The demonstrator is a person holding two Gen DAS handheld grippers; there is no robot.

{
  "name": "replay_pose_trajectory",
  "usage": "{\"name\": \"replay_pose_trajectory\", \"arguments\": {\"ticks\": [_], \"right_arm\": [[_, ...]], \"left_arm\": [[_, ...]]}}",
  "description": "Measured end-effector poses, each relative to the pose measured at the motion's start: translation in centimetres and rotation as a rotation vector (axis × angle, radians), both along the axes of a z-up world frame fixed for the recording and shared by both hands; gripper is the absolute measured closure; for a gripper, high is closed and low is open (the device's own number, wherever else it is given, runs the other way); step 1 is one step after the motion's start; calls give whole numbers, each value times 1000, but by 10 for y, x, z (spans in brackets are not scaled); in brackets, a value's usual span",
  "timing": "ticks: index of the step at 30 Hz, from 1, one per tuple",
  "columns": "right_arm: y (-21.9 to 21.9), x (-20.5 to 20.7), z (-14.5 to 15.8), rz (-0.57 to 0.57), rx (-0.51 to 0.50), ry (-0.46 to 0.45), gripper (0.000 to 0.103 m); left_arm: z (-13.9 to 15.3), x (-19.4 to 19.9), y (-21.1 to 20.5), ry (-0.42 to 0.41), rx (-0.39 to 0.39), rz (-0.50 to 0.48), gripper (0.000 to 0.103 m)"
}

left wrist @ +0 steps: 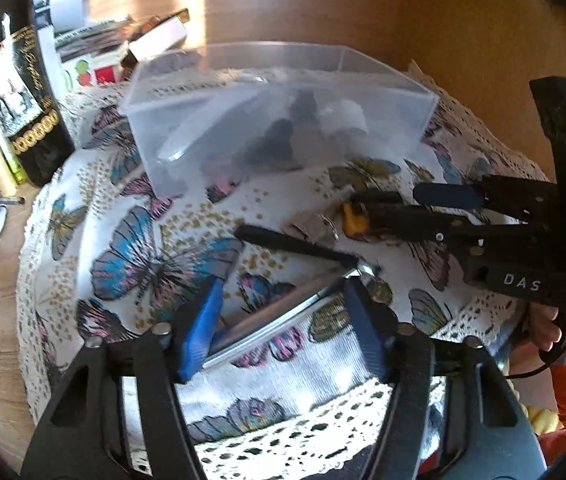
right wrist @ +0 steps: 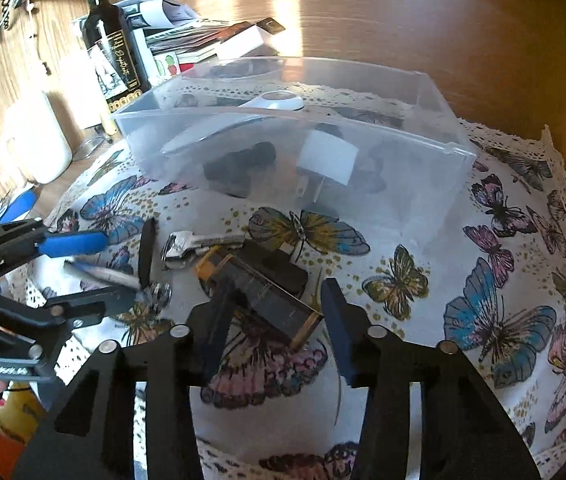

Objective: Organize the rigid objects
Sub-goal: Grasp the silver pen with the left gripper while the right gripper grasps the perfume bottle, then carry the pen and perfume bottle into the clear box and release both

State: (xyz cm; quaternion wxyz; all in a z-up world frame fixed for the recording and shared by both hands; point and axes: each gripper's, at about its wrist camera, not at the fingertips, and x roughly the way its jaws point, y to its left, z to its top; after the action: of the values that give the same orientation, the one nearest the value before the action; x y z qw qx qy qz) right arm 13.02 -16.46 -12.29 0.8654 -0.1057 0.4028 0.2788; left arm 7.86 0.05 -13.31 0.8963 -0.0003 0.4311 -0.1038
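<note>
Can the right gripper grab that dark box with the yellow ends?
Probably yes. The right gripper is open, its blue fingers already on either side of the dark box lying on the butterfly cloth, with nothing between them.

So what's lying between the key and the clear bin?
Nothing: in the right wrist view only bare butterfly cloth separates the key from the bin. The left view agrees.

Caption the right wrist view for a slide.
Right tool open around a black-and-yellow block on the butterfly tablecloth, clear plastic bin behind, key alongside.
</note>
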Motion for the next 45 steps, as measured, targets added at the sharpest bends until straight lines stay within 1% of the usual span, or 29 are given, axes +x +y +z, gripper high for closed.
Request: {"name": "replay_pose_trajectory", "arguments": {"ticks": [2,5,7,8,12,15,17,19,22,25,30,35,39,45], "right_arm": [[-3,-5,-2,9,2,13,69],[-2,-14,-4,35,-7,30,75],[0,-19,-5,55,-20,26,75],[3,-21,-4,64,-32,18,75],[15,-15,-4,80,-33,21,75],[27,-9,-6,79,-51,8,75],[33,-8,-7,79,-57,-3,75],[36,-11,-7,87,-62,-18,81],[34,-17,-5,87,-50,-30,81],[29,-22,1,63,-21,-48,81],[17,-24,23,22,45,-93,81],[9,-26,49,-11,76,-171,81],[4,-22,66,-33,105,-214,81],[0,-7,86,-70,146,-264,81]], "left_arm": [[-1,-2,-4,-7,24,-3,46],[-2,-6,-10,-14,44,-23,54],[-2,-7,-14,-15,45,-36,64],[-2,-8,-17,-17,48,-43,66],[-2,-8,-21,-27,47,-72,80],[-1,-6,-21,-36,48,-68,88],[-1,-7,-18,-36,42,-58,88],[1,-8,-16,-44,50,-45,88],[6,-10,-9,-59,43,-23,88],[15,-10,-1,-78,28,-1,88],[36,-8,10,-137,18,37,88],[60,-4,21,-205,-8,71,88],[81,3,31,-255,-34,93,88],[102,19,34,-307,-41,118,88]]}}
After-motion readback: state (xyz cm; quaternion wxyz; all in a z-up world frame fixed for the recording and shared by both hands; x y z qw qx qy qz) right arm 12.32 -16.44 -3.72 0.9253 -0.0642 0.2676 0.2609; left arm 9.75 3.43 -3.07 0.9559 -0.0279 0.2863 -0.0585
